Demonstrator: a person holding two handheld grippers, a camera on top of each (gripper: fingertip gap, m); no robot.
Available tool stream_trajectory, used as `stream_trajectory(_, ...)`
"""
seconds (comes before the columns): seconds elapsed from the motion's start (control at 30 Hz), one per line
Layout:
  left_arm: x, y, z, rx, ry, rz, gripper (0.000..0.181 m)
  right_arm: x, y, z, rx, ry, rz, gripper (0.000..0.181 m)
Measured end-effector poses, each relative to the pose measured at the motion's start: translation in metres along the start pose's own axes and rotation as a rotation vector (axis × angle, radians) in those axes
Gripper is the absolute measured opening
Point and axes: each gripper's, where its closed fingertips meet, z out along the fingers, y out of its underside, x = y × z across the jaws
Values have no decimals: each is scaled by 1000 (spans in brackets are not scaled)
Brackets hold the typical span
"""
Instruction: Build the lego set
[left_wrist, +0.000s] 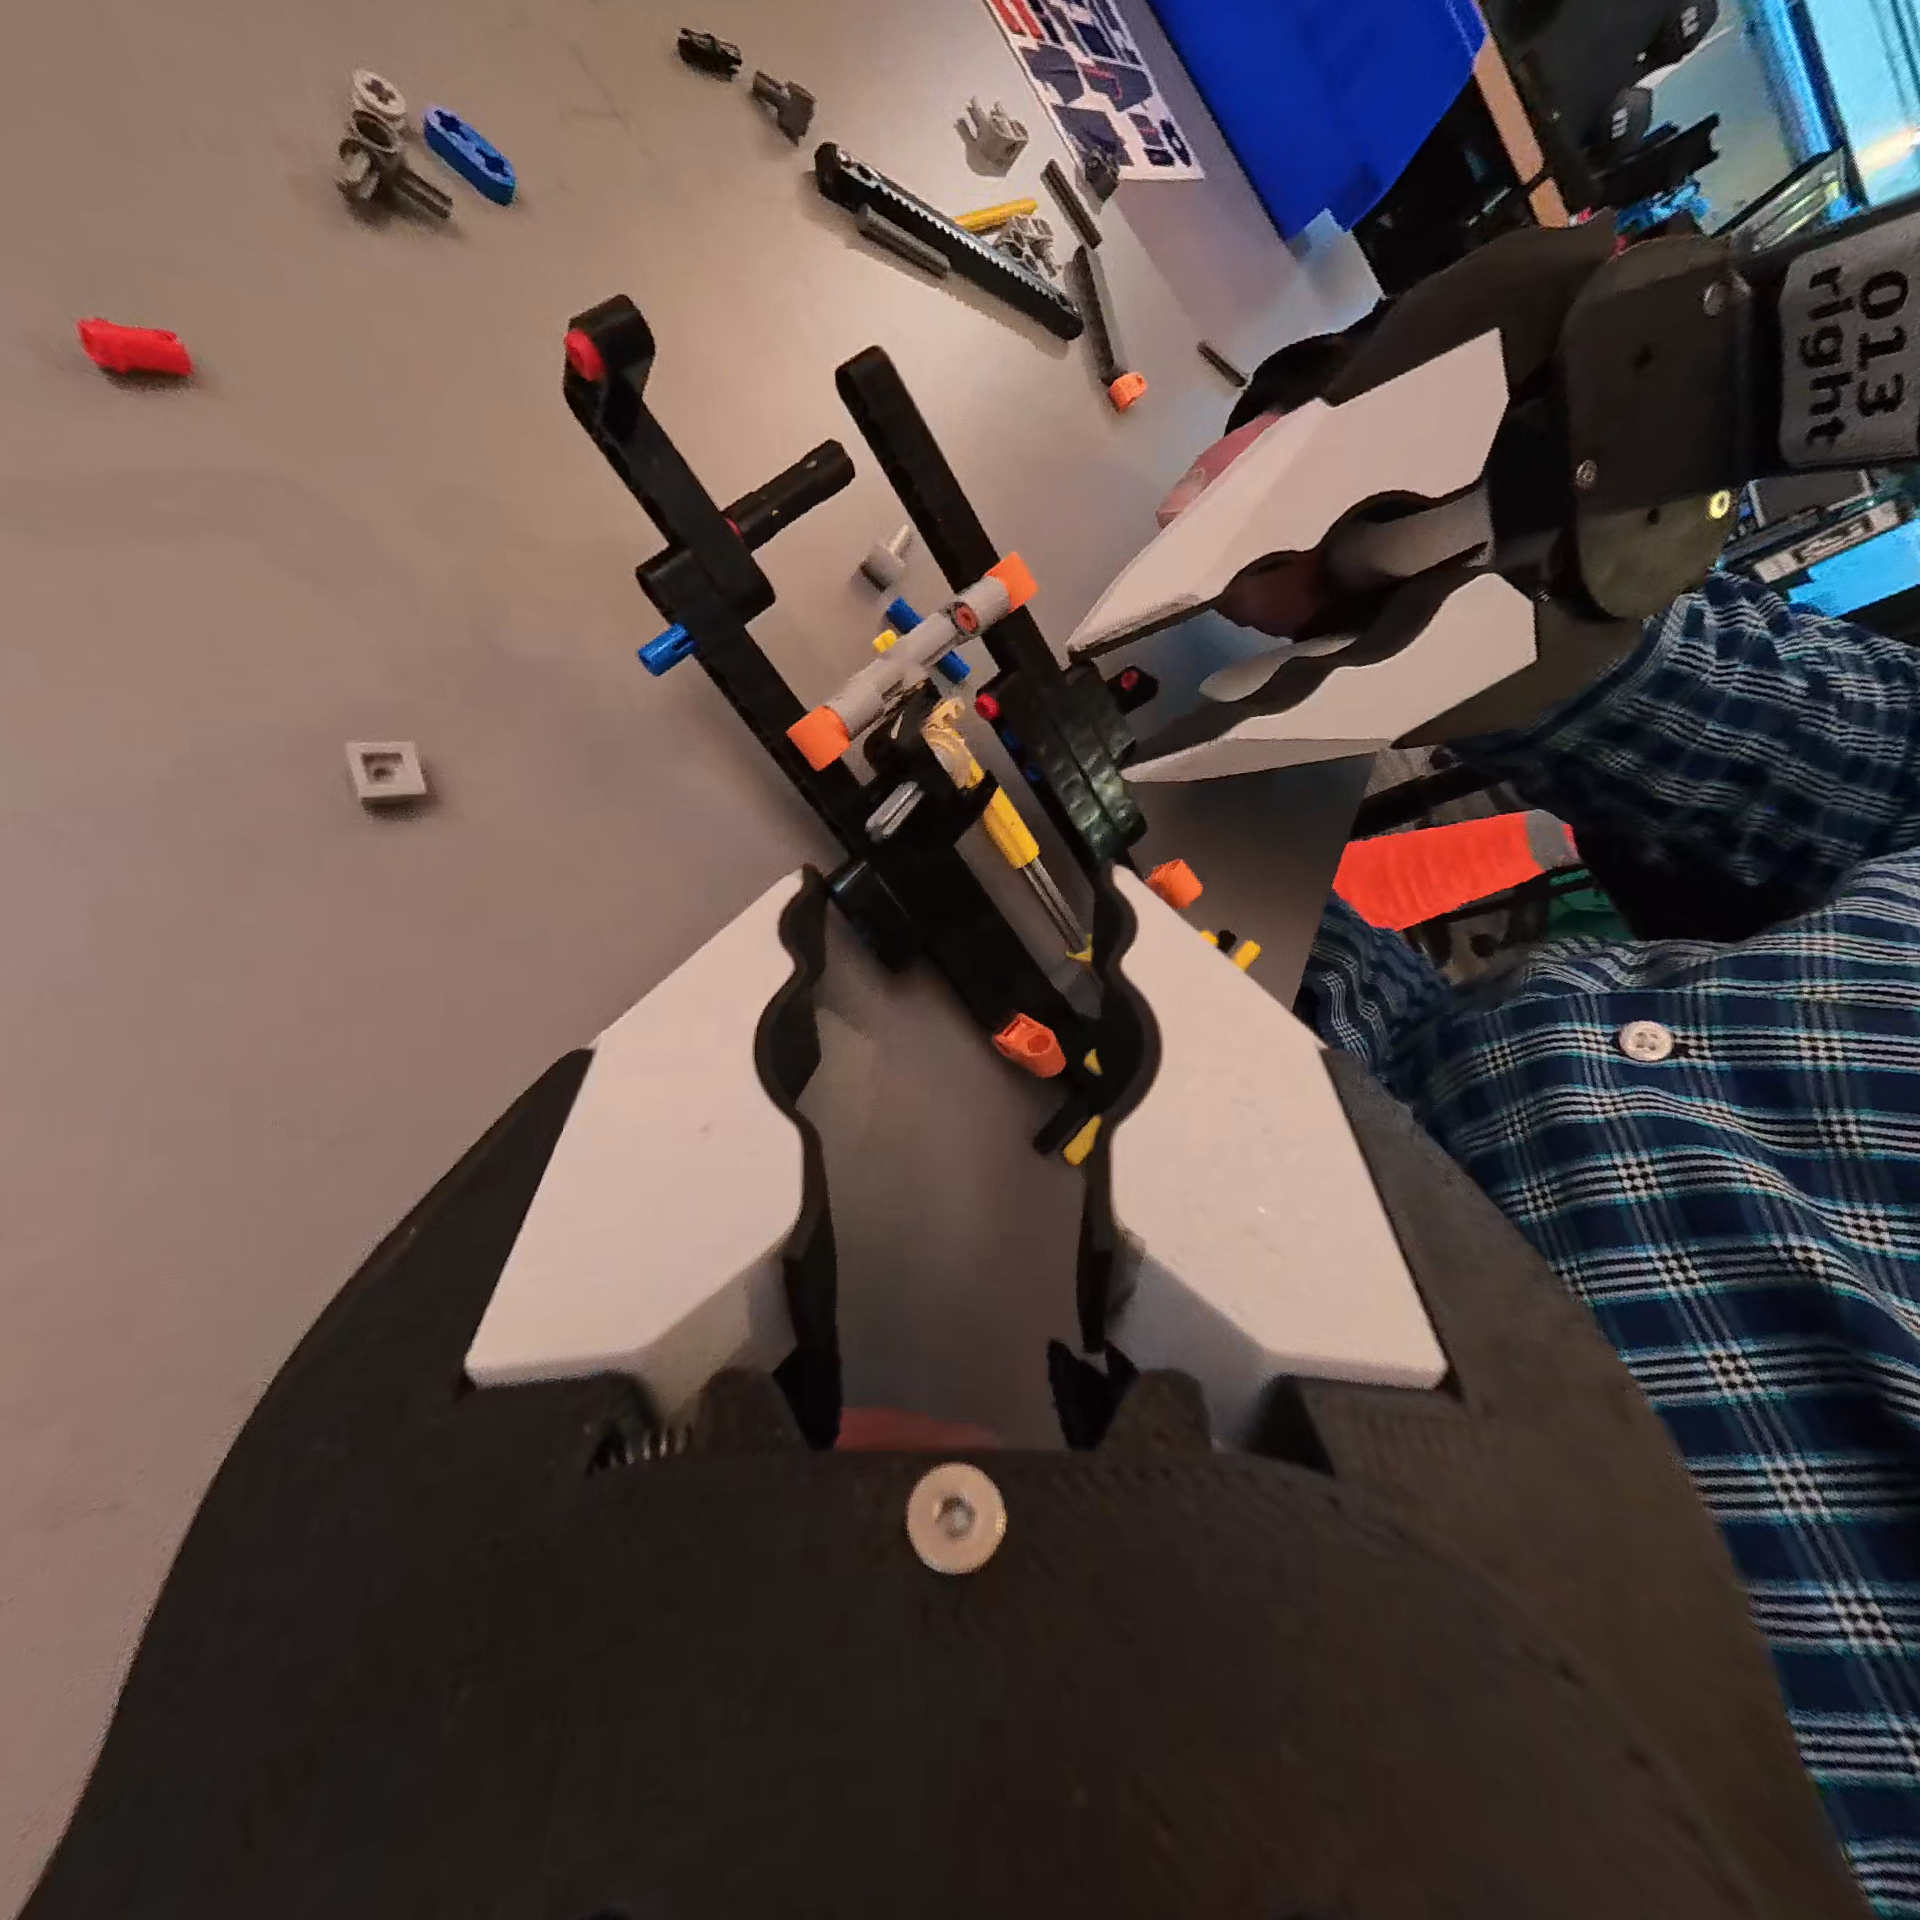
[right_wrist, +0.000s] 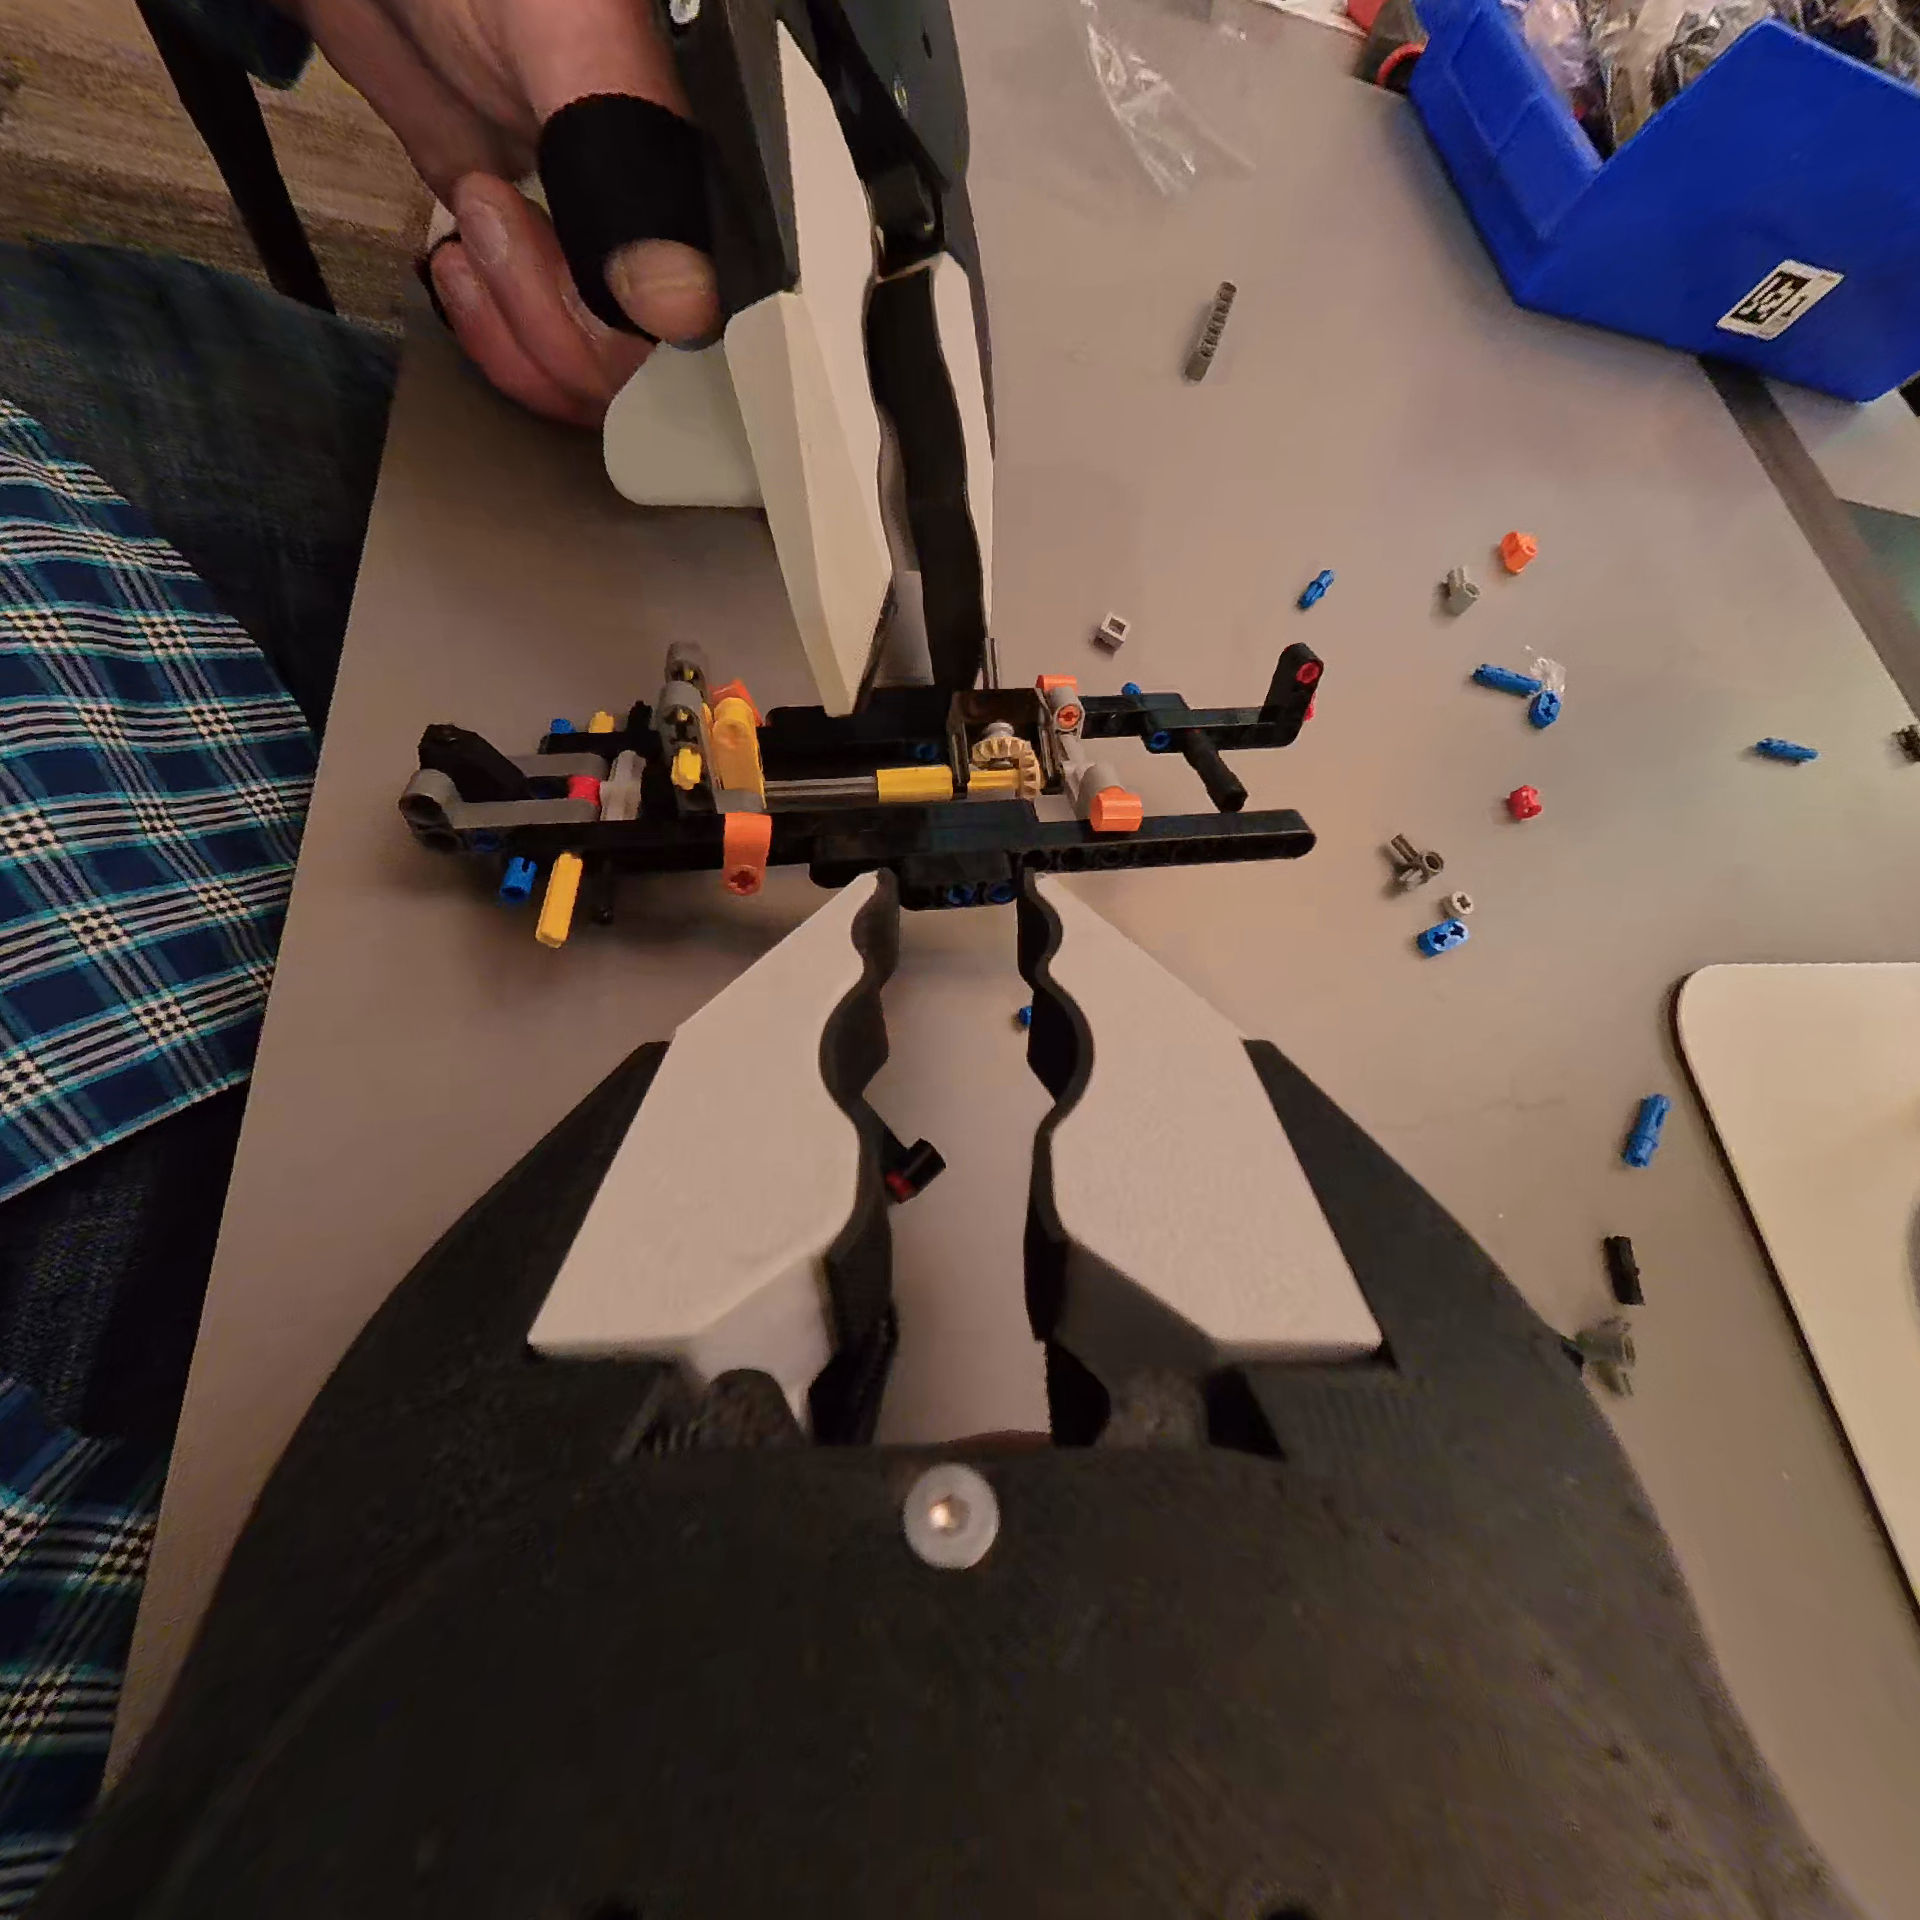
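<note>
- The left tongs (left_wrist: 961, 883) point forward and down, jaws set narrowly apart and closed against the black frame between their tips.
- The right tongs (right_wrist: 951, 883) come in from the side, jaws a little apart, tips touching a block on the frame.
- A bare hand (right_wrist: 540, 208) with a black finger sleeve grips the left tongs' body.

Black lego frame (right_wrist: 1143, 831), orange and yellow parts; blue bin (right_wrist: 1683, 177); blue plaid shirt (left_wrist: 1714, 1195); grey table (right_wrist: 1195, 468).
</note>
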Motion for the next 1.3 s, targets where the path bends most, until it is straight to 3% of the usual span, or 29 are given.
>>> stream_trajectory(0.33,0,-16,-7,110,-3,20,32,8,6,-3,10,18,19,20)
stream_trajectory(0.57,16,-29,-13,207,138,-49,31,13,5,-5,31,37,16,20)
stream_trajectory(0.7,17,-23,-4,164,122,-31,37,11,2,-3,39,38,8,21)
stream_trajectory(0.87,21,-22,-2,157,137,-30,15,12,-2,-4,59,40,14,20)
stream_trajectory(1.0,22,-22,-2,156,138,-30,12,12,-1,-2,51,41,19,21)
stream_trajectory(1.17,21,-24,-5,174,157,-53,8,18,-10,-7,113,26,112,16)
stream_trajectory(1.3,21,-28,-9,201,189,-88,7,21,-7,-7,134,-19,237,24)
